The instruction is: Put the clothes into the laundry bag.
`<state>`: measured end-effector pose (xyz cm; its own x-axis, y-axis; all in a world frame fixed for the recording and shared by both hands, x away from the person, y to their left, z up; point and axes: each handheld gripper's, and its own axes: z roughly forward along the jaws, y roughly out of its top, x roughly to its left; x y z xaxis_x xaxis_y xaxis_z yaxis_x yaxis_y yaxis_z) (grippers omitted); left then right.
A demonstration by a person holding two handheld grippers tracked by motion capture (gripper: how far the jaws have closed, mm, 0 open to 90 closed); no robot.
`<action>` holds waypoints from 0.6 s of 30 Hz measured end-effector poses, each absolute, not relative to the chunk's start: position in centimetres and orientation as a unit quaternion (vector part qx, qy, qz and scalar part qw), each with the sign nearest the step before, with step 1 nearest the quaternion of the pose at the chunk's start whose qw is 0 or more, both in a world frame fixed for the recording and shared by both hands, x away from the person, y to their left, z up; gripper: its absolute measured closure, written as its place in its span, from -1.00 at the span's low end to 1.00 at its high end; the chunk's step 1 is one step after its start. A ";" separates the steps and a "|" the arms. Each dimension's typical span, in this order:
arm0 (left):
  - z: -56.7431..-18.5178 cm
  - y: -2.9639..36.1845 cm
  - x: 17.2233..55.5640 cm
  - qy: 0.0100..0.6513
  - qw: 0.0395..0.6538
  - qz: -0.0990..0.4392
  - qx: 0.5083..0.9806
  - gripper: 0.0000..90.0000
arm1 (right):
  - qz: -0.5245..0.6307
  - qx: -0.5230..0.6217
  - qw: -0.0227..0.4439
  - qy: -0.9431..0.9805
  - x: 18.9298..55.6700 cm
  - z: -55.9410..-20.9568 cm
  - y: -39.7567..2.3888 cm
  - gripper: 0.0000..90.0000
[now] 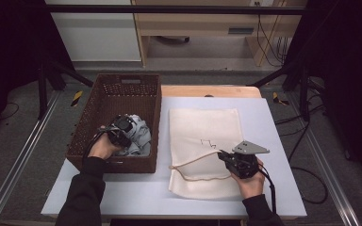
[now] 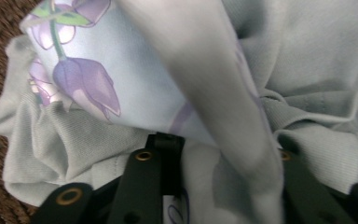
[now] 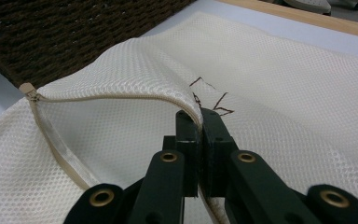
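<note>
high view: mesh bag (image 1: 206, 146) lies lengthwise away from the person, right gripper (image 1: 222, 156) jaws pinching its zipper edge.

The pale grey-blue rectangular surface (image 1: 268, 141) fills the lower middle of the high view, and a strip of light wood board (image 1: 212, 91) shows along its far edge. Grey carpeted floor (image 1: 23, 155) lies at both sides. Silver metal rails (image 1: 14, 169) run diagonally at the lower left and lower right. Black frame bars (image 1: 56, 70) slant at the upper left and upper right, and one black bar crosses the top. At the upper middle stands a light wooden cabinet (image 1: 202, 28), with a white panel (image 1: 99, 35) to its left. Black cables (image 1: 268, 42) hang at the upper right.
</note>
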<state>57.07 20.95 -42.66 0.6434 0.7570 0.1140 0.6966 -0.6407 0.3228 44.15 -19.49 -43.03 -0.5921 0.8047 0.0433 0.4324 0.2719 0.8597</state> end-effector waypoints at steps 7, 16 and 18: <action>-40.7 22.0 55.9 0.413 0.234 0.193 0.859 0.62 | 0.451 0.400 0.207 0.770 44.2 -43.0 -19.6 0.94; -39.0 23.3 54.5 0.421 0.327 0.271 0.802 0.63 | 0.453 0.403 0.207 0.768 44.1 -42.9 -19.6 0.94; -38.8 23.6 54.3 0.420 0.337 0.286 0.792 0.63 | 0.453 0.403 0.207 0.768 44.1 -42.9 -19.6 0.94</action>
